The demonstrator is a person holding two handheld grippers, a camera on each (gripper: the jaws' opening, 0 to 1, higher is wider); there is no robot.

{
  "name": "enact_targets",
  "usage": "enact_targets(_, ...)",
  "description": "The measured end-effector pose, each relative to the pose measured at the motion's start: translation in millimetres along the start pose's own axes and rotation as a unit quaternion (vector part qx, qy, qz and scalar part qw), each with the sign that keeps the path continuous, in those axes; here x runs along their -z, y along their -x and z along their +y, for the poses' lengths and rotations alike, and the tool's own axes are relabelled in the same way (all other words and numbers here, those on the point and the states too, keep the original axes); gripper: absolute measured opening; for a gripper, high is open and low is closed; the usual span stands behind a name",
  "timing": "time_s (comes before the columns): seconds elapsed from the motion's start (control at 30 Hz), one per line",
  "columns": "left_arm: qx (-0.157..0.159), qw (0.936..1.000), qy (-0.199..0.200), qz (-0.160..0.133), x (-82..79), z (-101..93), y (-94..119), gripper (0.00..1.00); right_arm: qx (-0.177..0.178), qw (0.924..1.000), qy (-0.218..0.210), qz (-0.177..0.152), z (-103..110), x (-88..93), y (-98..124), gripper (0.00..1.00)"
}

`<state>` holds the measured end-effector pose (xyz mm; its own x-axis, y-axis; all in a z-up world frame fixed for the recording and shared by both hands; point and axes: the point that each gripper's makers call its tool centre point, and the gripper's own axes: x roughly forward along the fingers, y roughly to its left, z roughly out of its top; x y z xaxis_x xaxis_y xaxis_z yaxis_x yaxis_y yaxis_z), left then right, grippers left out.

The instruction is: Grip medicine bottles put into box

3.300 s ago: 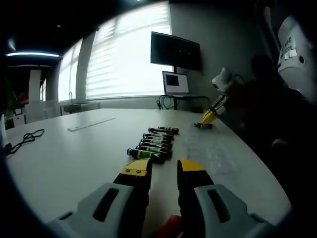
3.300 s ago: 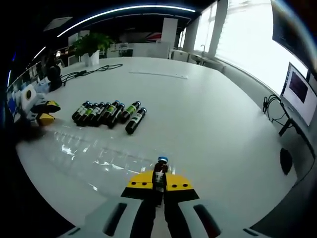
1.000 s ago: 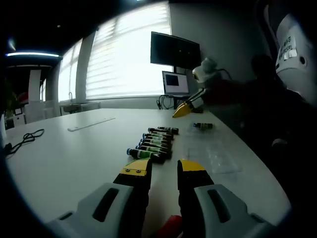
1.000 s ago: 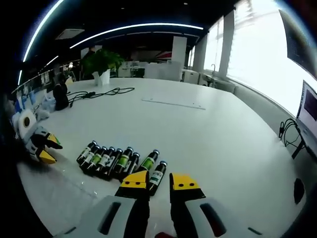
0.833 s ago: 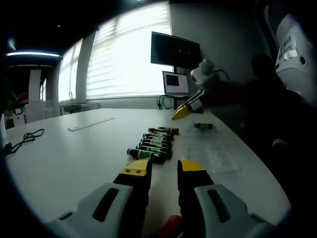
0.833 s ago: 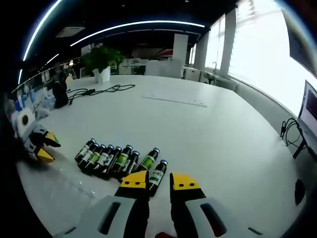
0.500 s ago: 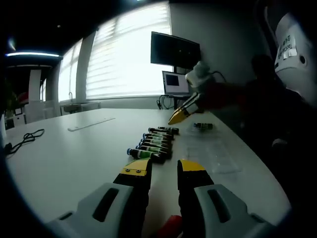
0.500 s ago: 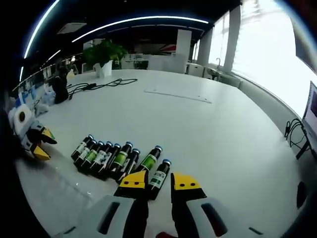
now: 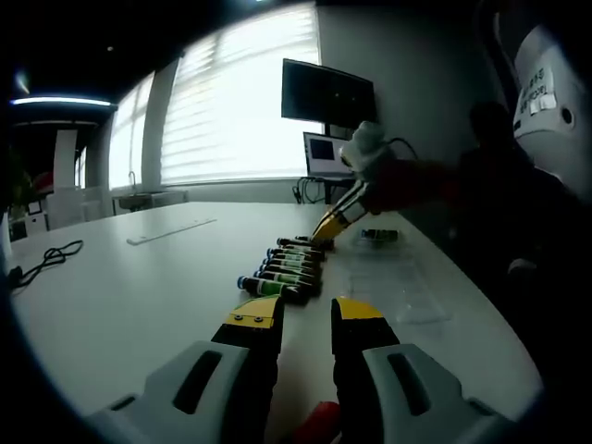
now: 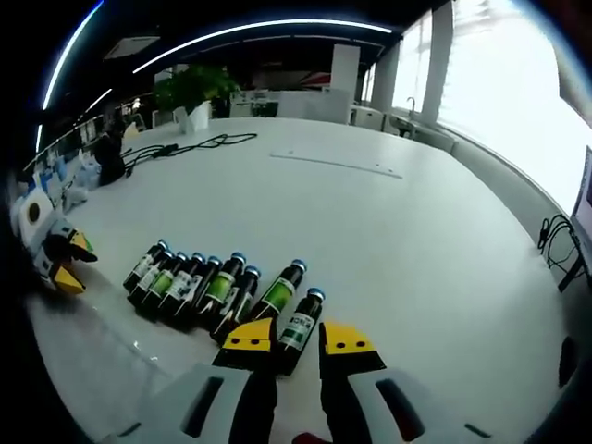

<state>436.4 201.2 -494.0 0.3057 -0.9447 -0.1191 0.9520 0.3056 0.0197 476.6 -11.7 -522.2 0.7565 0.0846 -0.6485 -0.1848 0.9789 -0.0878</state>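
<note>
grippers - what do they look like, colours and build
Both match: the left gripper and right gripper each have two pale grey moulded jaws with a dark oblong slot, black inner faces and yellow tips. A red part sits low between the jaws.

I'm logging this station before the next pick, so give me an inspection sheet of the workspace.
Surface: white table, glossy.
Job's things: row of medicine bottles lying side by side; one medicine bottle apart on a clear box.
Clutter: flat white strip.
Grippers: left claw open, empty; right claw open, low over the end bottle.
Cables: black cable on the table.
Surroundings: monitors, blinds, potted plant.
</note>
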Motion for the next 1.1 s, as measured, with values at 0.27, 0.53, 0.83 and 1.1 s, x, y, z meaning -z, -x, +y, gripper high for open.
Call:
enact_targets(0.27,0.0,1.0,0.0,0.0,0.2,0.0,0.2,0.14,0.001,0.9999,-0.002,0.013,-1.1,4.6,-5.3,0.11)
enact_targets(0.53,0.0,1.0,0.0,0.001,0.3,-0.3,0.2,0.14,0.0,0.9998,-0.01,0.017,-1.4,7.7,-7.4,0.08)
enact_targets(0.83,0.001,1.0,0.0,0.001,0.2,-0.5,-0.3,0.14,0.002,0.9997,0.017,0.017,-0.3,6.7,-7.1,0.07)
enact_targets(1.1,0.0,1.0,-0.001,0.001,0.3,-0.2,-0.4,0.14,0.004,0.9999,0.012,0.007,-2.6,2.8,0.3,0.07)
